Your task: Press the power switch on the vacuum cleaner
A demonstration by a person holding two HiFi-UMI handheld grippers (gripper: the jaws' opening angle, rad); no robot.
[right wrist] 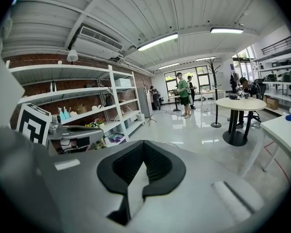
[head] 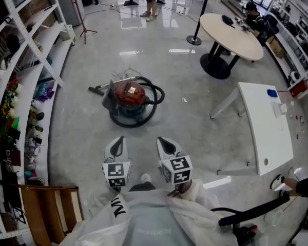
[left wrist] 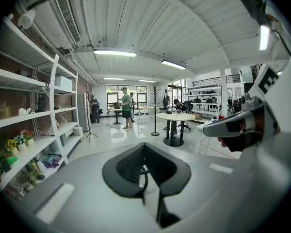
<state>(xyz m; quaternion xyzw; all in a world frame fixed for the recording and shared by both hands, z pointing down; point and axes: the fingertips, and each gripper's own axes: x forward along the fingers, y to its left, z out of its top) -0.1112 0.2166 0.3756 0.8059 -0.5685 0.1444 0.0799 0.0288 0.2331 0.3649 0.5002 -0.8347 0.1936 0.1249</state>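
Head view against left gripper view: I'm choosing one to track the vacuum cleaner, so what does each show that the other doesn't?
Head view only: the red vacuum cleaner on the floor, its hose looped round it. Left gripper view only: the ceiling light strips. Both: the round table, the white shelving and the left gripper, shut and empty.

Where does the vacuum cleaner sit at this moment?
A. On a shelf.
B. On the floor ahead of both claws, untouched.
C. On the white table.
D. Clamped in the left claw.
B: the vacuum cleaner stands on the floor, apart from the left claw and the right claw.
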